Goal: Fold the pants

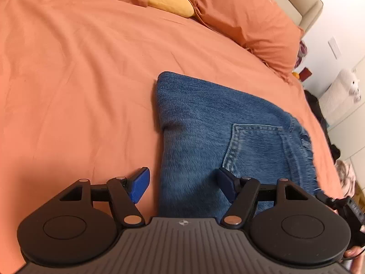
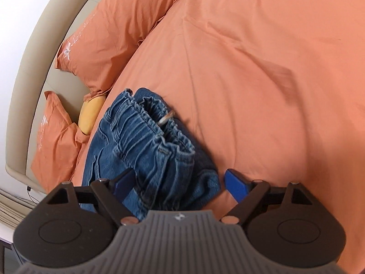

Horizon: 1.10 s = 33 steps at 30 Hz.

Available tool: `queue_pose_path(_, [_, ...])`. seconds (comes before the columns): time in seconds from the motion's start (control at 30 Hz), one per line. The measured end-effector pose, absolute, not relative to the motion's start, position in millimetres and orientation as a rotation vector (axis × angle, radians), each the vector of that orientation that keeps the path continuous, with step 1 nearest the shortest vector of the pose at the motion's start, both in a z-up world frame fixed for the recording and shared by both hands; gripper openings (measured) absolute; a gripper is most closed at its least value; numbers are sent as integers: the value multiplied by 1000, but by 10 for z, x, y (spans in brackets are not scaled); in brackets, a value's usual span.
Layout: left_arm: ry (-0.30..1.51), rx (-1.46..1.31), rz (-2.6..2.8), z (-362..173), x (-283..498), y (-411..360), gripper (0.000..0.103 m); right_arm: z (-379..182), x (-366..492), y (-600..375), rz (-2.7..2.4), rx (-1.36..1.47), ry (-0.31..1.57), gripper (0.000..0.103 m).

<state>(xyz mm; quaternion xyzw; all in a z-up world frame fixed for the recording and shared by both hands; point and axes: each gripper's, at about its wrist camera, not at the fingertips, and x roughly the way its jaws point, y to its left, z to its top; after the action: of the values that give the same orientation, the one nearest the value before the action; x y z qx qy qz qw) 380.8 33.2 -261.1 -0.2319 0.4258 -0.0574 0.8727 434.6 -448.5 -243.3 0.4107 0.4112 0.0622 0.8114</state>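
left wrist view has the folded blue pants [image 1: 219, 137] lying on the orange bed [image 1: 79, 80], back pocket up. left claw [image 1: 183, 186] spread wide over their near edge, gripping nothing. right claw [image 2: 175, 183] also wide apart, straddling the gathered waistband [image 2: 155, 127]; contact unclear, near fabric hidden behind its body.
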Motion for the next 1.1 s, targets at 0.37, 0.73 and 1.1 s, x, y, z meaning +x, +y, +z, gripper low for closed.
queue_pose_path(0.37, [872,-409,-190,-2585,4098,239,61,-2458,4503,-4296,156,732,827,65])
queue_pose_path(0.73, [838,-291,-200,-2301,3987,107,11,-2181,4506,-4141,135,681,826,40])
queue_pose_path(1.1, [776,-204,-187,-1587,3614,341,9,-1214,4307,-3691,254,537,761,31])
